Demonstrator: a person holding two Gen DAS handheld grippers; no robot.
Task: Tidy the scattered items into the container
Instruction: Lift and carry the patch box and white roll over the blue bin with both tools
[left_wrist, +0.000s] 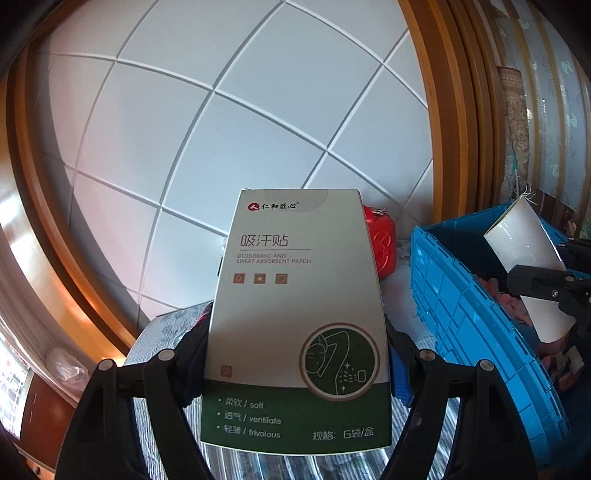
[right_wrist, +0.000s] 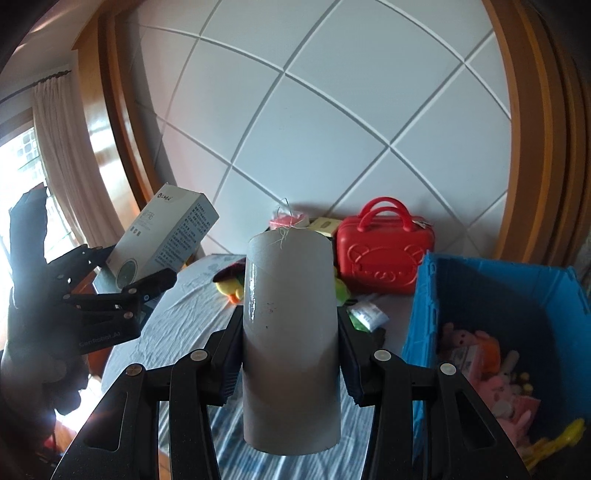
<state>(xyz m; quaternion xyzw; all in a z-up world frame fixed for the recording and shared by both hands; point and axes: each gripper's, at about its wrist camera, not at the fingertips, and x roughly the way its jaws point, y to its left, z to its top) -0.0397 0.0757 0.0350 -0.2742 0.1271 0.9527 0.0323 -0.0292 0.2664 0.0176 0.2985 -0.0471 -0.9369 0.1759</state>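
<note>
Your left tool (left_wrist: 295, 354) is closed across the width of the grey-and-green patch box (left_wrist: 295, 314), pads pressing its two long side walls near the lower half, with the box lifted off the bed (right_wrist: 177, 306) and tilted up toward the wall. It looks like thin card and probably light, so its walls will likely cave if you squeeze harder; the grip near the middle of the long edges seems sound. Your right tool (right_wrist: 290, 354) is clamped on the pale cardboard tube (right_wrist: 291, 332), which is raised above the striped bedspread, near the left wall of the blue crate (right_wrist: 424, 306). The tube reads as hollow, stiff along its length but easy to crush across, and its glossy skin may slip, so hold it at mid-length as you do. The crate sits at the bed's right side, already holding plush and small packets. A red case (right_wrist: 384, 254) stands at the headboard edge, well apart from both tools.
</note>
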